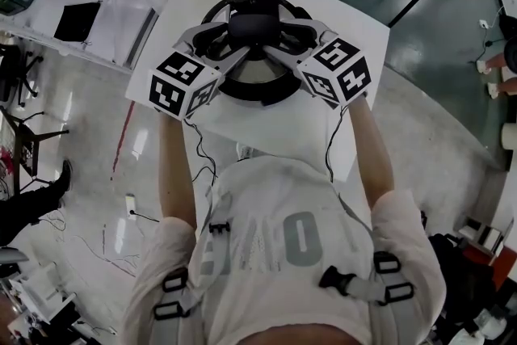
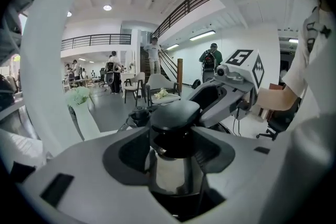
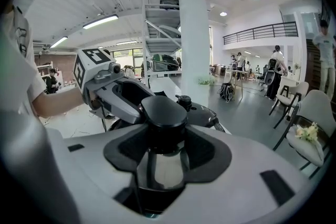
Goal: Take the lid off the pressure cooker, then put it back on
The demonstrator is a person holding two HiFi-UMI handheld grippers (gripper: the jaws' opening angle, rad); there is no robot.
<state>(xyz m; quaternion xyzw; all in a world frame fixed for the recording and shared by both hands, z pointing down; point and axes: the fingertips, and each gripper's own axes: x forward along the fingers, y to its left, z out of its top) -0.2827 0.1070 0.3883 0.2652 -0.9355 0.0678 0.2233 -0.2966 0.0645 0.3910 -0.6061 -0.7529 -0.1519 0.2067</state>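
Evidently the cooker [image 1: 249, 96] sat on the white table [image 1: 359, 28] at the upper centre of the head view, its lid [image 1: 258, 70] under both grippers. The left gripper [image 2: 176, 131] and right gripper [image 3: 164, 131] each stood roughly half open, pads pressed on the black handle [image 1: 254, 22] from opposite sides. Whether the lid was seated could not be told. Doing this well likely meant keeping both grips even and the lid level, moving both hands together so the handle would not twist out.
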